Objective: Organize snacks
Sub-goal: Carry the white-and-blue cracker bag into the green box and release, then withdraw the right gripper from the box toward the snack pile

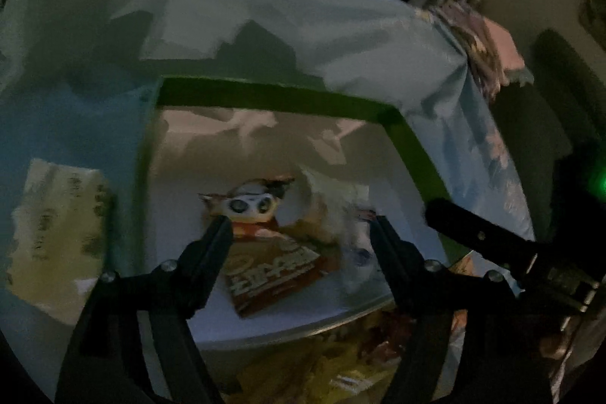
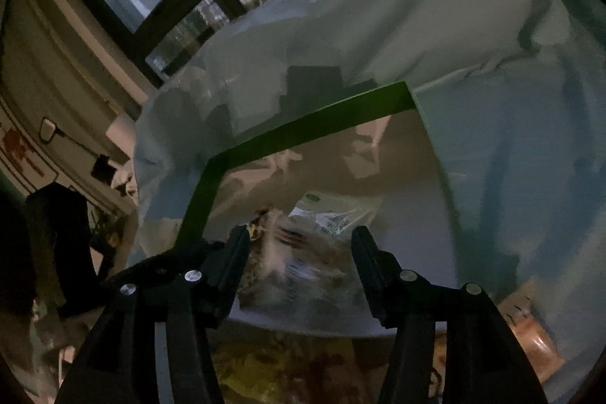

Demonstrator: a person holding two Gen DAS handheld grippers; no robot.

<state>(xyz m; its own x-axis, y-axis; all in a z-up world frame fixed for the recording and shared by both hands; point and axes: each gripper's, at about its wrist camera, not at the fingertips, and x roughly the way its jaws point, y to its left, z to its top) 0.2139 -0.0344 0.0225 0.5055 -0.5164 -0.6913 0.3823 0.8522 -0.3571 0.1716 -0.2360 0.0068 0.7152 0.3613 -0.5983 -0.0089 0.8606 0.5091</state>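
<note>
A white bin with a green rim (image 1: 280, 93) stands on a table under pale blue cloth. On its floor lies an orange-brown snack packet (image 1: 272, 271) with a cartoon animal, and a whitish packet (image 1: 341, 211) lies beside it. My left gripper (image 1: 299, 222) is open above them, its fingertips either side of the orange packet and not pressing it. My right gripper (image 2: 301, 231) is open over the same bin (image 2: 303, 127), with a blurred clear packet with a green label (image 2: 325, 214) lying between and below its fingers. The right gripper's finger (image 1: 488, 245) shows at the right of the left wrist view.
A pale yellow packet (image 1: 57, 233) lies on the cloth left of the bin. Yellow and red snack bags (image 1: 322, 366) are heaped in front of the bin's near edge. A brownish packet (image 2: 538, 343) sits at the right. Windows and the table's far edge are behind.
</note>
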